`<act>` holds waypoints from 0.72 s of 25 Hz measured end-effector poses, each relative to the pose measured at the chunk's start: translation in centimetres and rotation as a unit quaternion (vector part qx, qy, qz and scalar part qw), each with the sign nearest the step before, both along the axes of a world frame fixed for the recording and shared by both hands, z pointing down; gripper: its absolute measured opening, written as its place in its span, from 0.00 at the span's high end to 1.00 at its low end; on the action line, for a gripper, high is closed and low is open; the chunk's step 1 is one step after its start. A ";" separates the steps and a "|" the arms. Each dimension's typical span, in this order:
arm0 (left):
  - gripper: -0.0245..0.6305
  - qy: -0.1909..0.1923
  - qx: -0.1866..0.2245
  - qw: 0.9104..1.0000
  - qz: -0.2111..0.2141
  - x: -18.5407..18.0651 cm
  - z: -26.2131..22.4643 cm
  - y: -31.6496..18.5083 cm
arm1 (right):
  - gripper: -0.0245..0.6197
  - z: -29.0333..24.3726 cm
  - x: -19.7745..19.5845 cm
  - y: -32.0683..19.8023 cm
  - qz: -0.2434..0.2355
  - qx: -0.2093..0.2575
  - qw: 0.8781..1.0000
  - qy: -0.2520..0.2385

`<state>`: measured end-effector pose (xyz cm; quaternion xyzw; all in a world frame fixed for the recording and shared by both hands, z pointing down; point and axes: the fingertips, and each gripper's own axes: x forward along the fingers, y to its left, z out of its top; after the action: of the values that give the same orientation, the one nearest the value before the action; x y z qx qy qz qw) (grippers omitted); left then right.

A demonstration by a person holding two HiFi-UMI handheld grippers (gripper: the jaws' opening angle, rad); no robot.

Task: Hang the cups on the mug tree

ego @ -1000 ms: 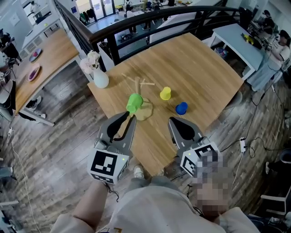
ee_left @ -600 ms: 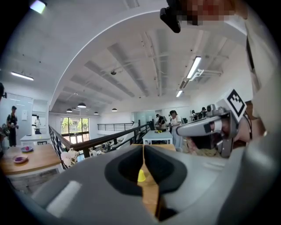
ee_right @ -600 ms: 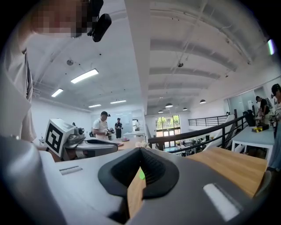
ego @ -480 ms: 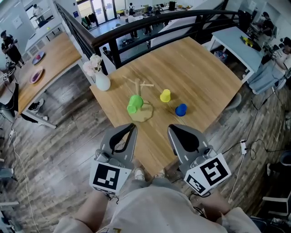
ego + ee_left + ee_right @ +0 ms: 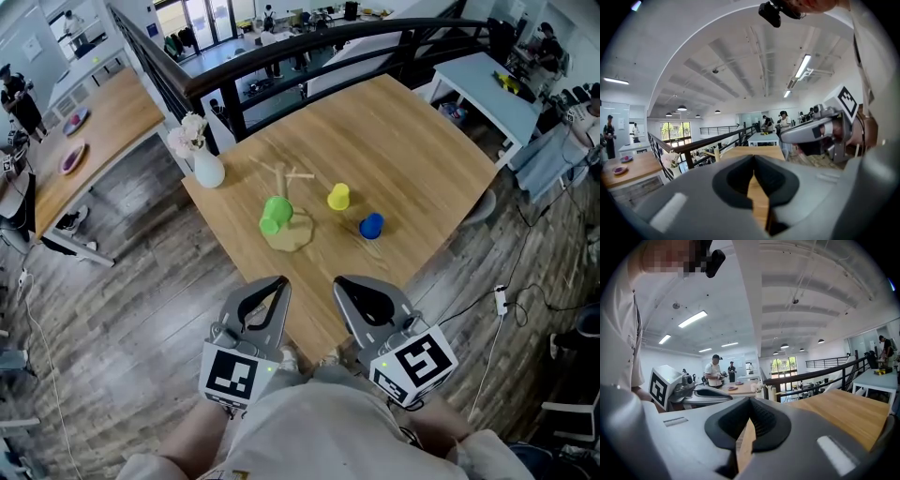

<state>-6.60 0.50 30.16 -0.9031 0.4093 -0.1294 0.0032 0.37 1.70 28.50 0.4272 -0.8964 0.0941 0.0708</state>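
A wooden mug tree (image 5: 287, 177) stands on a round base (image 5: 291, 236) in the middle of the wooden table (image 5: 412, 141). A green cup (image 5: 276, 214) hangs tilted at its near side, over the base. Beside the tree, a yellow cup (image 5: 338, 197) sits on the table, and a blue cup (image 5: 372, 225) sits to its right. My left gripper (image 5: 280, 281) and right gripper (image 5: 339, 281) hover side by side over the table's near corner, well short of the cups. Both are shut and hold nothing. The left gripper view shows its jaws (image 5: 753, 157) closed, and so does the right gripper view (image 5: 750, 402).
A white vase with flowers (image 5: 204, 164) stands at the table's left corner. A black railing (image 5: 309, 52) runs behind the table. Another wooden table (image 5: 84, 117) is at the left and a pale blue one (image 5: 487, 75) at the right. People work in the background.
My left gripper drew back from the green cup and its jaws closed. Both grippers came nearer to the body. The green cup stayed at the tree.
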 end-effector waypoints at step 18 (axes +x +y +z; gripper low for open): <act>0.96 0.001 -0.007 1.000 0.010 2.2 1.2 -3.8 | 0.96 -0.2 2.9 -3.5 0.039 0.007 0.999 -0.012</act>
<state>-4.36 -3.26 31.32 -0.9073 0.3996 -0.1310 -0.0019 3.31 -1.82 28.28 0.4616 -0.8803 0.0957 0.0530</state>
